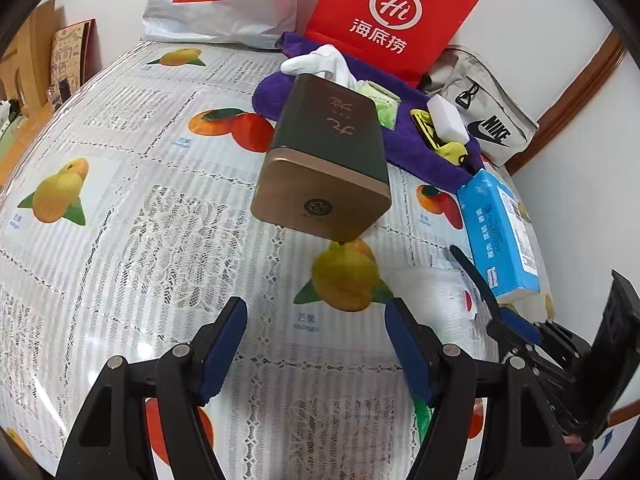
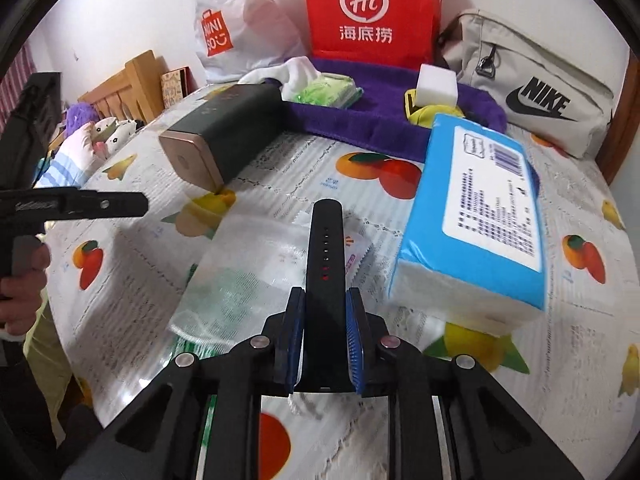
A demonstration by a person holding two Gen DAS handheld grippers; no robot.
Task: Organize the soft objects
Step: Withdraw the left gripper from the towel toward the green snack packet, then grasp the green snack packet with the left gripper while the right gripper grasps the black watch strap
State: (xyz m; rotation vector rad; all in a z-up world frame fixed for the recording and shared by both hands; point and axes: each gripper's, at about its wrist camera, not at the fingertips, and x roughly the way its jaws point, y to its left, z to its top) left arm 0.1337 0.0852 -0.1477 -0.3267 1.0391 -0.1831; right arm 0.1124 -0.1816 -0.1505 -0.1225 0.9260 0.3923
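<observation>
My right gripper is shut on a black watch strap that sticks forward above the table; the strap also shows in the left wrist view. My left gripper is open and empty above the tablecloth. A purple towel at the back holds a white sock, a green packet, a white sponge and a yellow item. A blue tissue pack lies to the right of the strap. A clear plastic bag lies under it.
A dark green and gold tin lies on its side mid-table. A red paper bag, a white Miniso bag and a grey Nike bag stand along the back wall. A wooden chair and plush toys are on the left.
</observation>
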